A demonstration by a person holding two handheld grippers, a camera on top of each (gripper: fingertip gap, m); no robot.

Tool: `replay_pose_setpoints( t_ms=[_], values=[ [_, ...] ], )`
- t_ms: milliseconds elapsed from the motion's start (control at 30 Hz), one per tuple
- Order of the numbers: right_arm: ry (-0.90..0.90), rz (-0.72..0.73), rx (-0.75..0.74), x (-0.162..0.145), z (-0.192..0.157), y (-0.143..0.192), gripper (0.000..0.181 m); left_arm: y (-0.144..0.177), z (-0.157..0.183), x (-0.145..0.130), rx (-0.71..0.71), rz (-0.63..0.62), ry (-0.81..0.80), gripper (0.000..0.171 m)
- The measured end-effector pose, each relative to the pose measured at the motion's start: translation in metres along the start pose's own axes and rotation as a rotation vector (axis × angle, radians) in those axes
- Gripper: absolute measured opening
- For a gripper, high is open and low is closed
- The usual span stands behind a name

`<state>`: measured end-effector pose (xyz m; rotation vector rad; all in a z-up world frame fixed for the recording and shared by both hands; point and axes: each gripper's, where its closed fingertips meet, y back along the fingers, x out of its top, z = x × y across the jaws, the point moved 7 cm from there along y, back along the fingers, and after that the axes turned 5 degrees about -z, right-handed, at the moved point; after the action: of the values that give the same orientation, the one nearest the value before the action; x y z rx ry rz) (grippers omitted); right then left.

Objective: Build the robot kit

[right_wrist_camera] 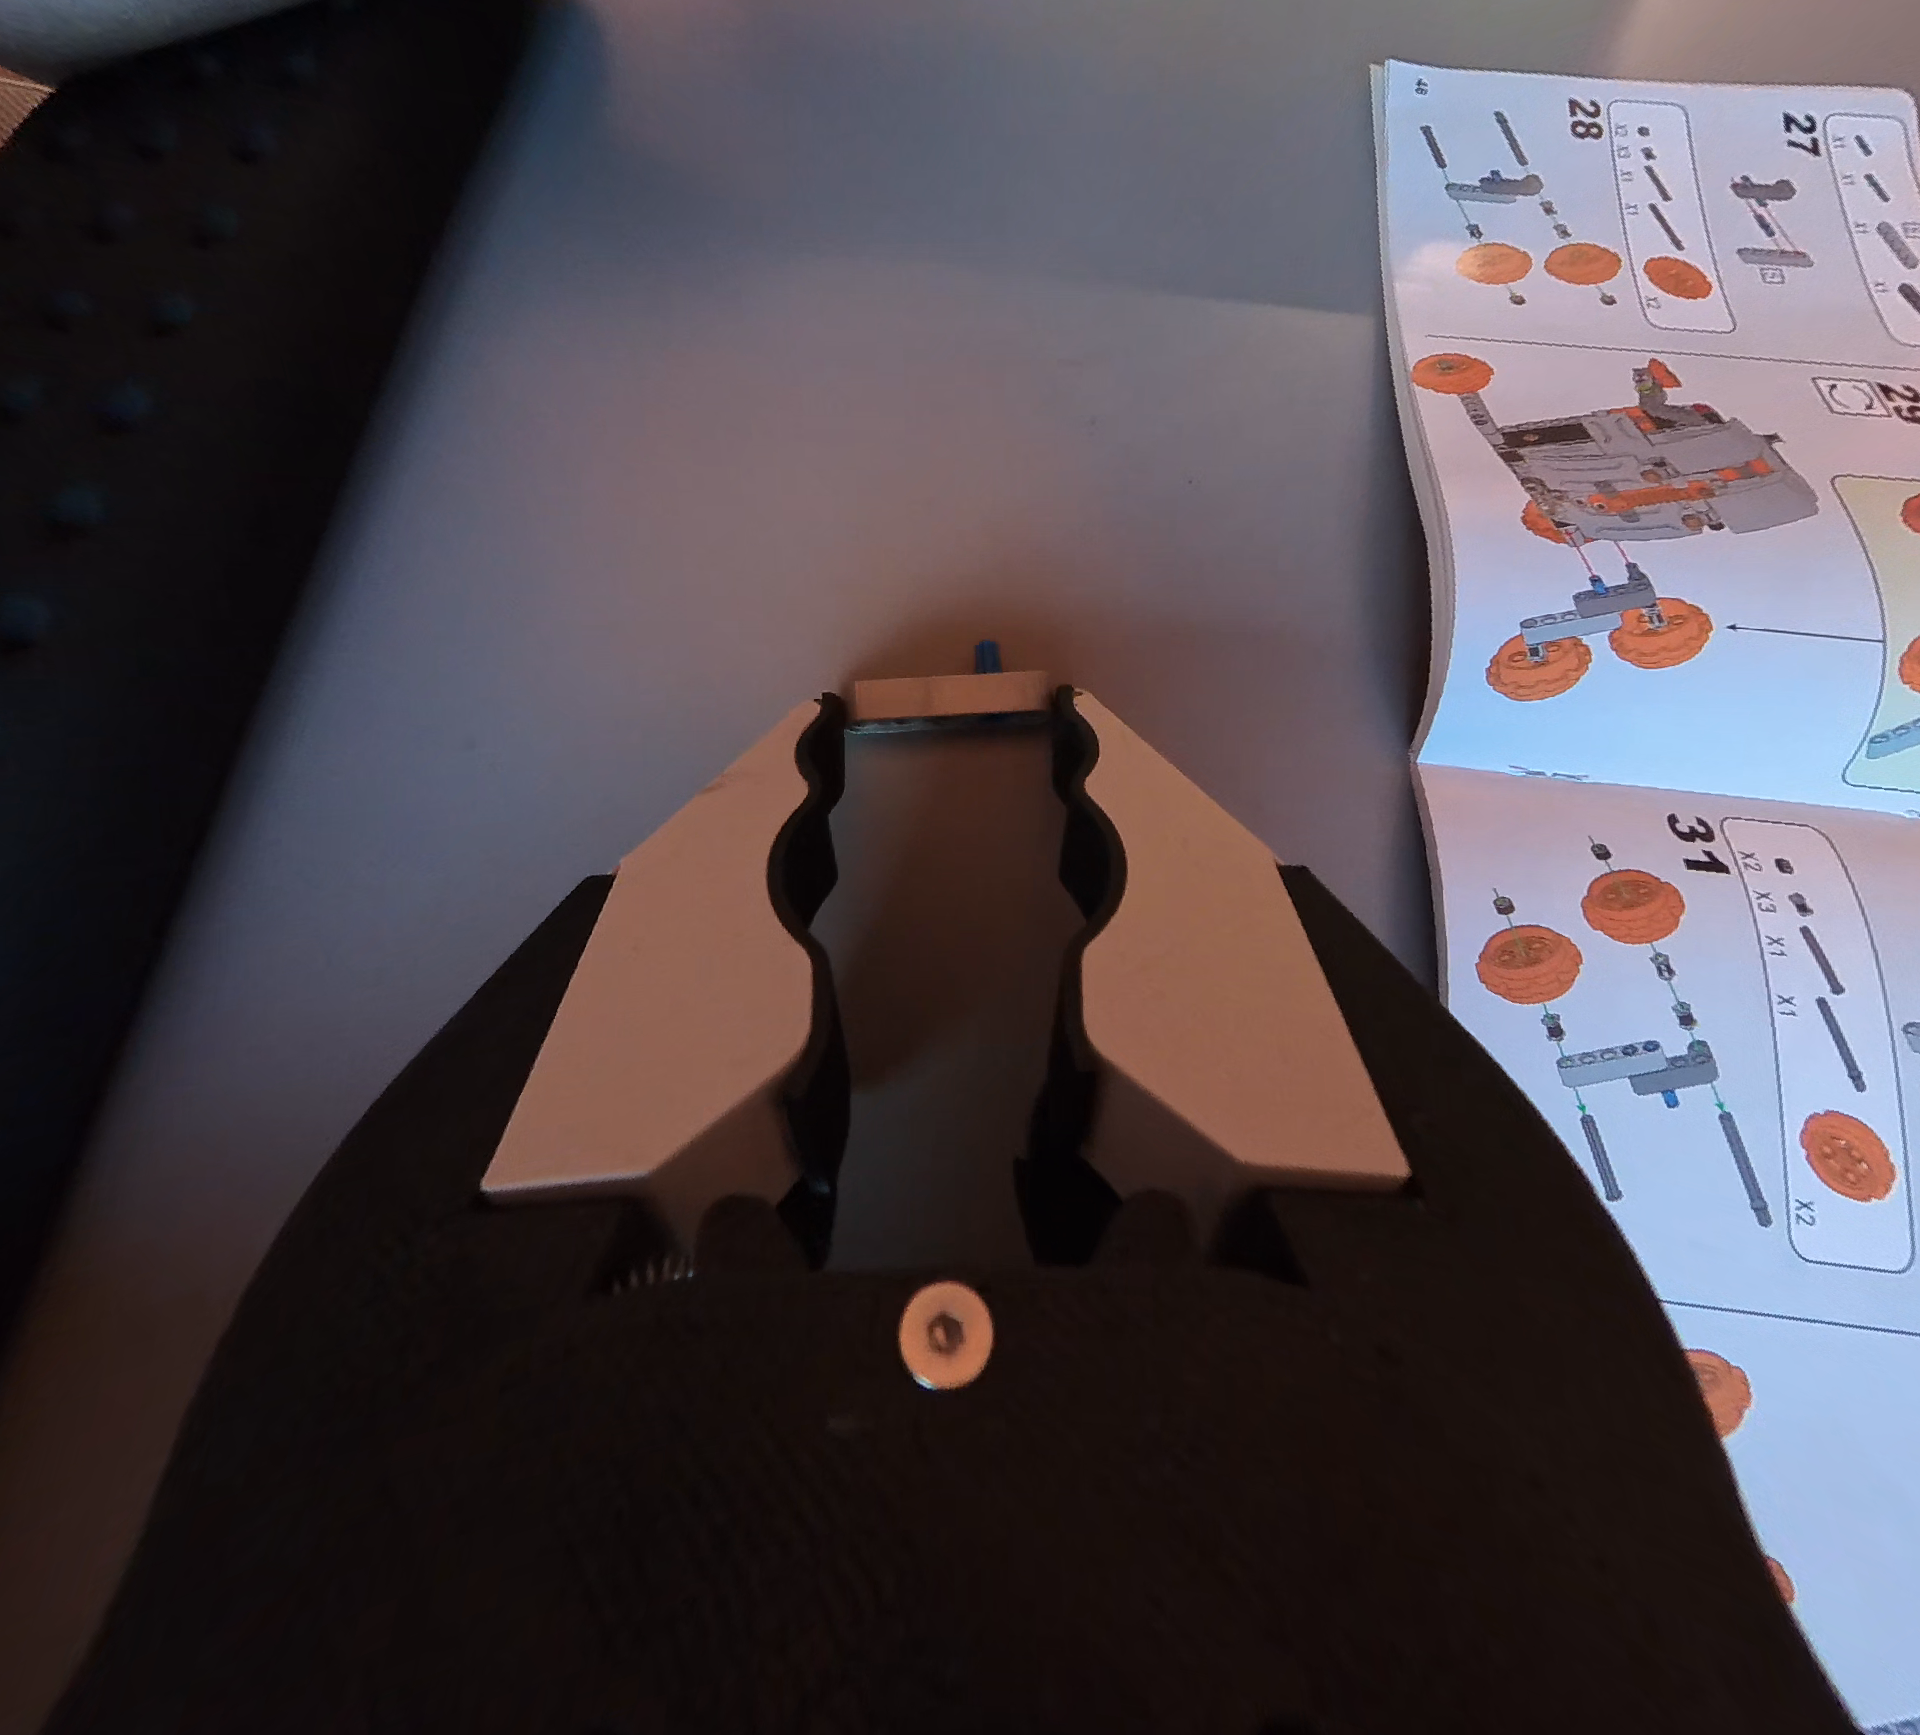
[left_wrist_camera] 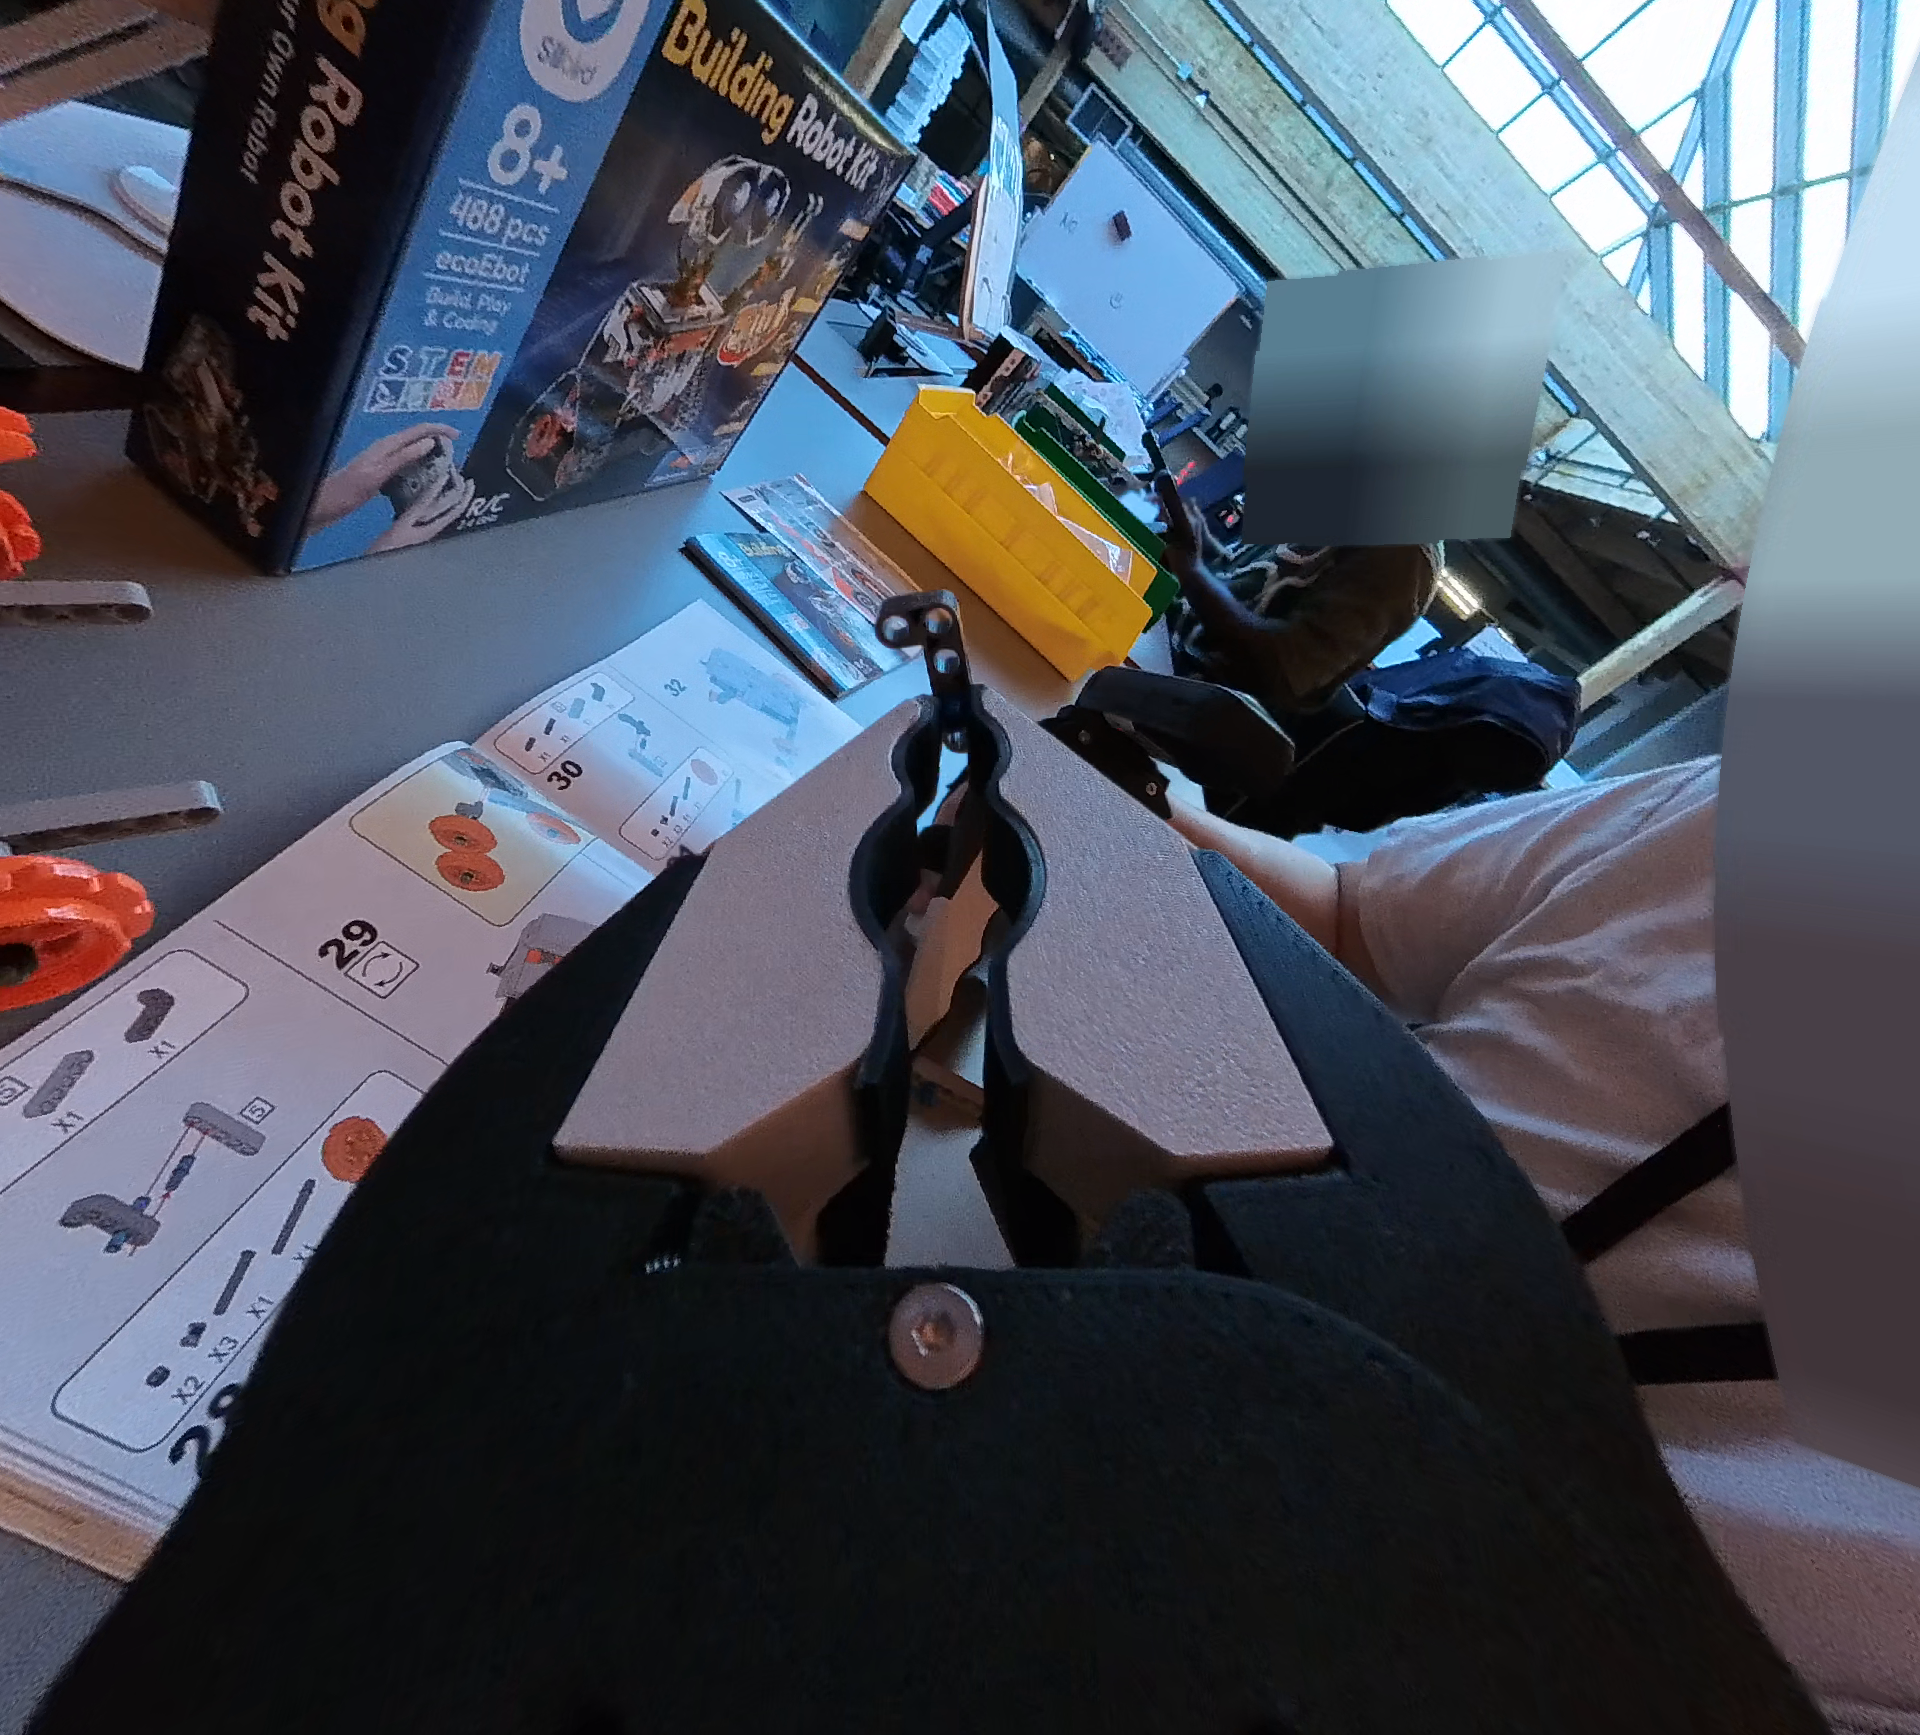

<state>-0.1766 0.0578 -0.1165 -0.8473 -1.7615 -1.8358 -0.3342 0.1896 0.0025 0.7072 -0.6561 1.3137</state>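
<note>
Counter [right_wrist_camera: 935, 283]: grey, flat; carries everything below. A dark studded mat lies along its left edge in the right wrist view.
Kit box [left_wrist_camera: 468, 179]: blue and black, standing upright at the far left, well apart from both tools.
Instruction booklet [right_wrist_camera: 1662, 646]: open, lying flat just right of the right tool; its pages show orange wheels and grey beams.
Yellow bin [left_wrist_camera: 1013, 522]: beyond the booklet, with a green bin behind it.
Orange wheels [left_wrist_camera: 62, 927]: loose at the left edge, near grey beams.
Left hand-held gripper [left_wrist_camera: 951, 719]: lifted off the counter, jaws almost together, pinching a small dark angled beam [left_wrist_camera: 930, 636] by its lower end; the holed end sticks up free.
Right hand-held gripper [right_wrist_camera: 951, 714]: low over the counter, jaws part-way apart, tips clamping a short grey beam [right_wrist_camera: 951, 693] crosswise; a blue pin [right_wrist_camera: 982, 655] stands out of it.
Handling judgement: if these pieces are mated, squareness matters; a thin tip grip lets a beam pivot, so push along the pin's axis.
</note>
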Motion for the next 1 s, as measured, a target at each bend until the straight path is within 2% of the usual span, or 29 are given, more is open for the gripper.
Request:
replay_pose_setpoints(
  t_ms=[200, 800, 1000],
  values=[
    [-0.044, 0.002, 0.027, 0.0006, -0.0009, -0.0008, 0.044, 0.0051, -0.0001, 0.002, 0.005, 0.03, -0.003, 0.002],
    [-0.01, -0.013, -0.002, 0.0024, -0.0007, -0.0015, 0.04, 0.0023, -0.0001, 0.0029, 0.004, 0.031, -0.012, 0.002],
    [0.043, -0.023, -0.063, 0.0048, 0.0008, -0.0004, 0.04, 0.0029, -0.0014, 0.0031, 0.007, 0.034, -0.006, 0.001]
  ],
)
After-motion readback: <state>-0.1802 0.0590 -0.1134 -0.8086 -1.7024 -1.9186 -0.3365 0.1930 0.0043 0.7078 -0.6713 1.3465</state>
